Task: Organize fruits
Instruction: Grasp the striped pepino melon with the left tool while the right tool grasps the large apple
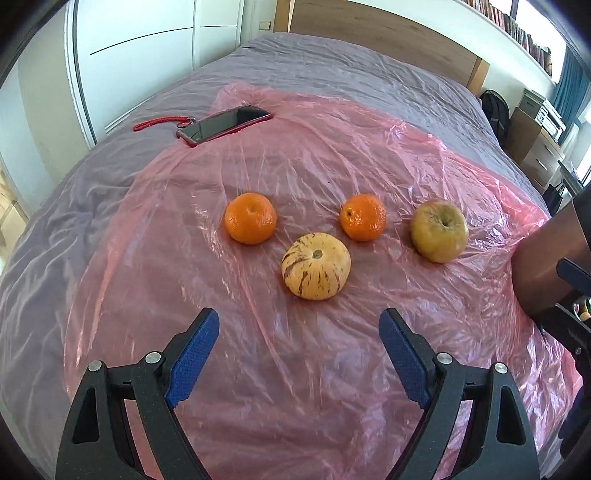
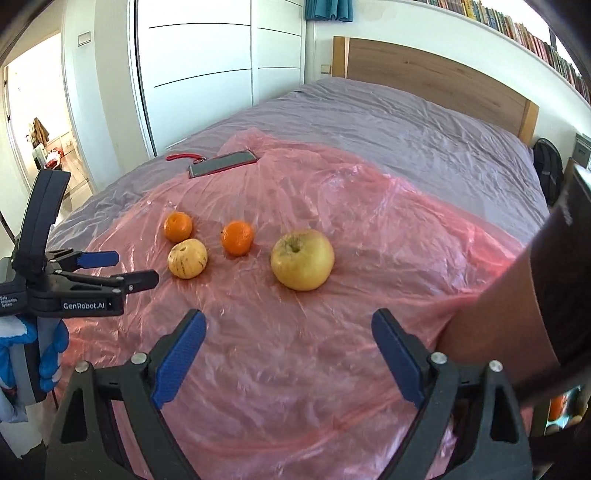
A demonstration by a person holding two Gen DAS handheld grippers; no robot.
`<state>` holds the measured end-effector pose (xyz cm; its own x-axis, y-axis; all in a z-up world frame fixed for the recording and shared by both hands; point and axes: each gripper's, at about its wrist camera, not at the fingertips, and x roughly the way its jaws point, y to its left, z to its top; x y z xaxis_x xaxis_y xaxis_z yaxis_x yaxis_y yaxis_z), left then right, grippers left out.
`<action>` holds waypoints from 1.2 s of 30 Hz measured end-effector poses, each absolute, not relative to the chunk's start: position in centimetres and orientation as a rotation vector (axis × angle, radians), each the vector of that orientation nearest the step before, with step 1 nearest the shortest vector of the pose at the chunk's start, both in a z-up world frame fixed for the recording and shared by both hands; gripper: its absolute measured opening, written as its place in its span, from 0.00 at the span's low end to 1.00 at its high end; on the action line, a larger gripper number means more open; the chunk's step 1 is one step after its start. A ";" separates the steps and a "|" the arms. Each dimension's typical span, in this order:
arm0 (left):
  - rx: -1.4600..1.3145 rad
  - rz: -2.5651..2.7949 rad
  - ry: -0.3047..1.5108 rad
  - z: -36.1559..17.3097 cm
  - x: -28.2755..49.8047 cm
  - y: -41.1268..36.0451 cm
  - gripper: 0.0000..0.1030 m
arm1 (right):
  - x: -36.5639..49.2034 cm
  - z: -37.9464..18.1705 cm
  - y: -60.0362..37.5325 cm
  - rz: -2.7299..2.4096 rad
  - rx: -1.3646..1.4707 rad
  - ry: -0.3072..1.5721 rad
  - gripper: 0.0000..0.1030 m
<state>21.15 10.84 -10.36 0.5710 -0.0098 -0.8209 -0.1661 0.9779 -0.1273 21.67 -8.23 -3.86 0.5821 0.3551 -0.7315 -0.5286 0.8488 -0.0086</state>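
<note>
Four fruits lie on a pink plastic sheet (image 1: 295, 147) spread over a bed. A cream fruit with purple streaks (image 1: 316, 271) sits nearest my left gripper (image 1: 299, 325), which hovers just short of it, open and empty. Behind it are two mandarins (image 1: 250, 218) (image 1: 363, 217), and a yellow-green apple (image 1: 439, 230) lies to the right. In the right wrist view the apple (image 2: 302, 259) is ahead of my right gripper (image 2: 288, 325), also open and empty. The striped fruit (image 2: 187, 258) and both mandarins (image 2: 178, 226) (image 2: 237, 237) lie to its left, near the left gripper (image 2: 127, 267).
A phone in a red case (image 1: 225, 124) with a red lanyard (image 1: 159, 123) lies at the sheet's far left edge. The grey bedcover (image 1: 369, 70) runs back to a wooden headboard (image 1: 388, 33). A person's bare forearm (image 2: 509, 317) crosses the right side.
</note>
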 end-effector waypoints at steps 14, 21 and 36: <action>-0.199 0.082 1.003 -14.4 26.9 11.2 0.82 | 31.4 -10.7 -3.1 0.496 -0.350 0.848 1.00; -0.178 0.081 1.000 -15.2 27.6 10.9 0.80 | 33.1 -13.0 -2.1 0.490 -0.363 0.878 1.00; -0.144 0.050 0.990 -15.0 27.5 10.2 0.47 | 34.2 -13.2 -4.1 0.535 -0.181 0.942 0.71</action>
